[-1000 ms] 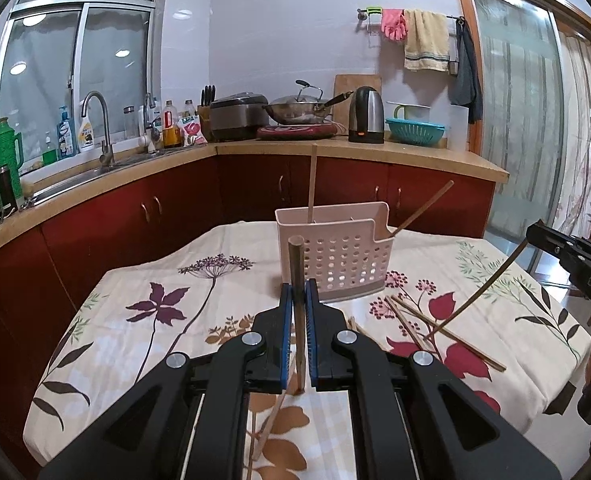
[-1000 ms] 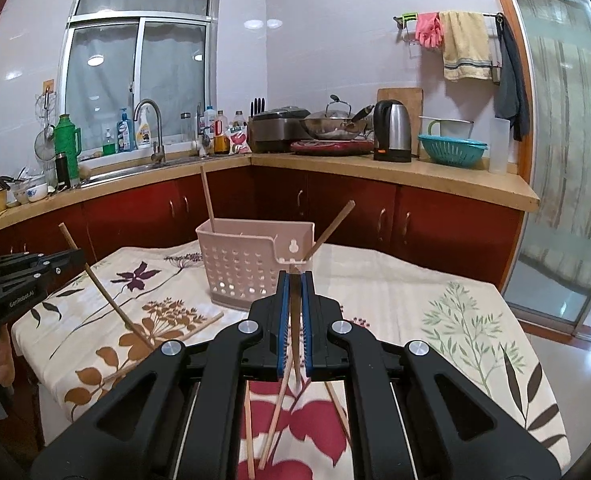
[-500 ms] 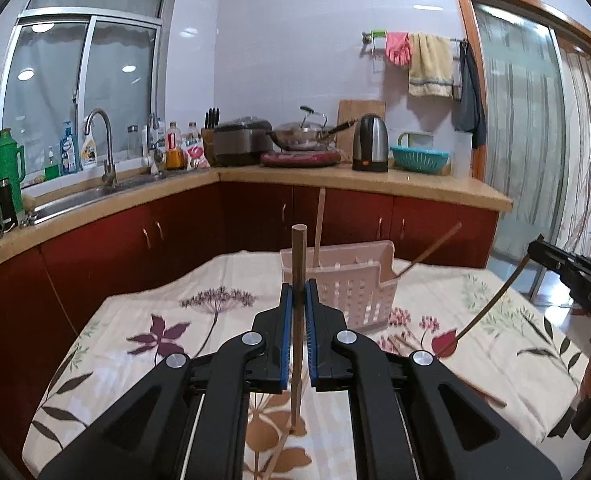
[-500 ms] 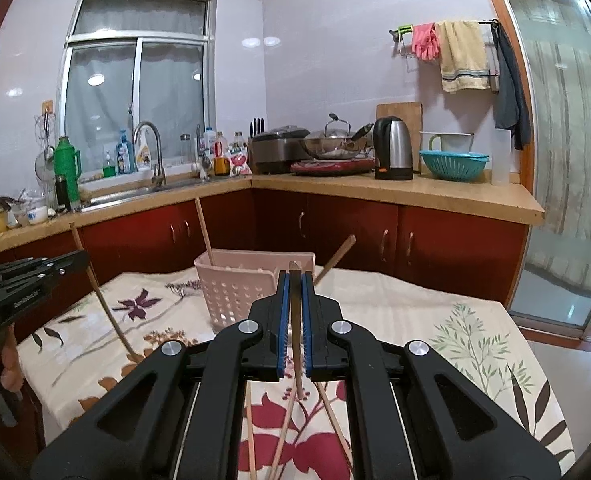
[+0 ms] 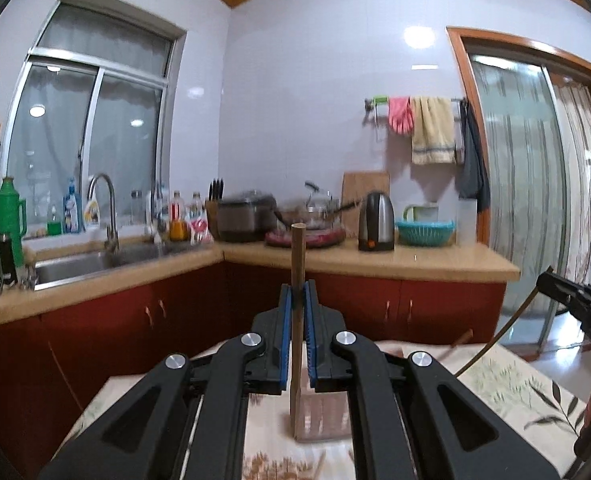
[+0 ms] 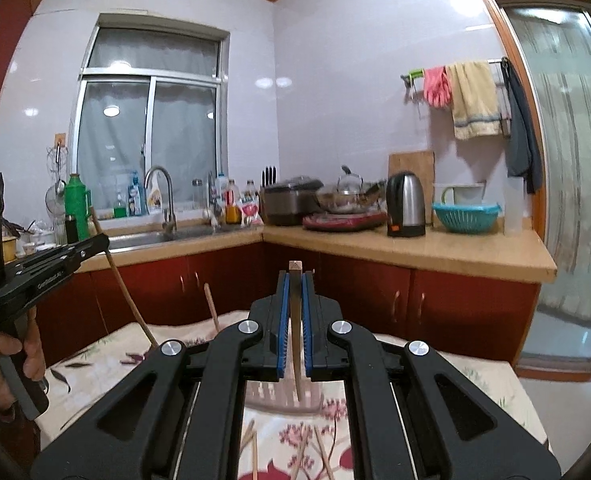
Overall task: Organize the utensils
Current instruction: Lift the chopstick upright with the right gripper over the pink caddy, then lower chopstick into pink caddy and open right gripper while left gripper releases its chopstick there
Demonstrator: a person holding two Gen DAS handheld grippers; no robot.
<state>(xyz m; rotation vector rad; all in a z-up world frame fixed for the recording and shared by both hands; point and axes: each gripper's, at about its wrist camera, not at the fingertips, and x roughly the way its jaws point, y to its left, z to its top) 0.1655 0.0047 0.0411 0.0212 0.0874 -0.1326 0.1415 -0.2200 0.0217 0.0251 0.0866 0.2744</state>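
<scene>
- Gripping one chopstick each: left tongs (image 5: 296, 296) hold a chopstick (image 5: 296, 256) upright, right tongs (image 6: 294, 284) likewise.
- Basket (image 6: 283, 396) on worktop (image 6: 475, 384), mostly hidden behind tongs.
- Right view only: loose chopsticks (image 6: 251, 440) on cloth.

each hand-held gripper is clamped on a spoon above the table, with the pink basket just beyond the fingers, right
Not spoons. The left hand-held gripper and the right hand-held gripper each clamp a wooden chopstick, as both wrist views show. The pink basket does sit just beyond.
</scene>
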